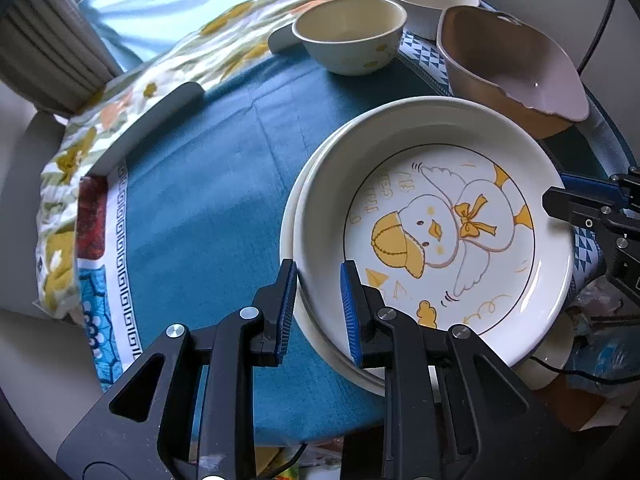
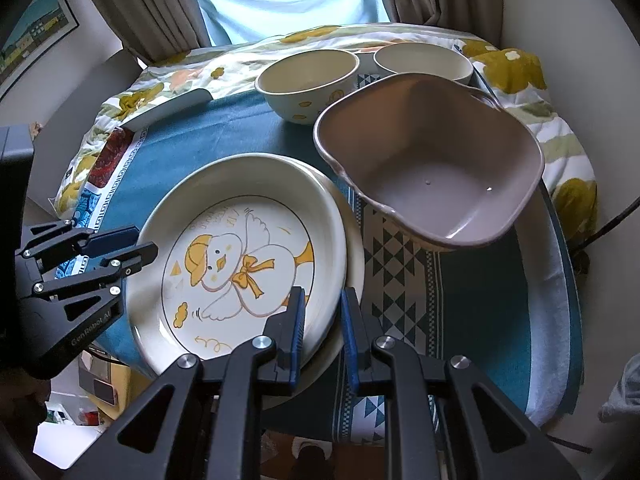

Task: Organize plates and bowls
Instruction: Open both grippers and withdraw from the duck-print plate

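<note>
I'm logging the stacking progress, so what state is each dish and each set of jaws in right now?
duck plate: upright, empty, nested on a plain plate.
plain plate: underneath, only its edge showing.
brown bowl: upright, empty, unstacked.
near cream bowl: upright, empty, unstacked.
far cream bowl: upright, empty, unstacked.
left gripper: jaws straddle the duck plate's rim; contact unclear.
right gripper: jaws straddle the opposite rim; contact unclear.

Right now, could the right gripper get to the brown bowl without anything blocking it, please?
Probably yes: the brown bowl sits just beyond the right gripper, with only bare cloth between. But its jaws straddle the duck plate rim.
</note>
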Available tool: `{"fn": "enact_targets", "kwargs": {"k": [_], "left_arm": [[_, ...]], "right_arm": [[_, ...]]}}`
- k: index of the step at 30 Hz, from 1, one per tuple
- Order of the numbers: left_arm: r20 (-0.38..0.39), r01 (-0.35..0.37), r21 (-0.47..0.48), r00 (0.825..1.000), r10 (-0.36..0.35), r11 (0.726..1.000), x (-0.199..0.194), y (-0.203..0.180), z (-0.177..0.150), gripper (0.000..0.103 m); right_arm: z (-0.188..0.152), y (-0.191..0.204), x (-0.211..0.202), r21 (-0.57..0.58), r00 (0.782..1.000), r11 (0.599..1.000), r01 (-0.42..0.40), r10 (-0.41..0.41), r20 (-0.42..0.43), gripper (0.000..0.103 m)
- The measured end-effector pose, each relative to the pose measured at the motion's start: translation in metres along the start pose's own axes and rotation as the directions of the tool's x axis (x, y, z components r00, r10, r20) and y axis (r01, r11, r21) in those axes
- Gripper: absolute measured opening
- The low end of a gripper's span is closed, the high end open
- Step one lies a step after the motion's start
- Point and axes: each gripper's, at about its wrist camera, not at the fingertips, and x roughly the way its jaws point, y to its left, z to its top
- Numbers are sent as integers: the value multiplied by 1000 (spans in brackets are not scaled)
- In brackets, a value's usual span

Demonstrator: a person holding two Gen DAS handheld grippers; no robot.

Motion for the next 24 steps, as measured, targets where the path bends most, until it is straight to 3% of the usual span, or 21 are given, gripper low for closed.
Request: {"fn": "enact_targets", "kwargs": {"k": [7,10,12,14,15,16,17,19,22,24], "left_arm": [[21,60,-41,998,-59,997,-20,8,6,19],[67,87,-53,994,-83,995,-44,9,16,25],[97,98,-54,991,-92,994,-58,9,23,45],[144,98,-53,986,-89,994,-75,6,31,94],[177,105,-52,980,-94,993,-84,5,35,98],[217,132,-49,969,-118,990,-95,4,41,101],[235,154,-46,962,-139,987,-100,3,45,103],[244,198,-37,952,-183,979,-106,0,57,103],[225,269,-12,939,-259,963,-104,-3,81,103],[212,329,12,922,-324,944,-98,-6,98,103]], "right_arm": [[6,0,-25,8,999,1000,-22,21,46,16],[11,-2,-44,14,996,999,-40,39,77,16],[14,-8,-60,24,993,998,-52,49,108,17],[17,-16,-74,39,990,998,-54,49,132,19],[18,-20,-81,48,989,997,-52,45,142,24],[20,-25,-87,55,987,997,-50,41,152,45],[20,-29,-94,63,985,997,-48,37,167,78],[22,-39,-106,82,979,995,-53,36,200,103],[25,-57,-120,118,967,993,-31,0,254,103],[30,-69,-123,148,973,989,-13,-22,229,103]]}}
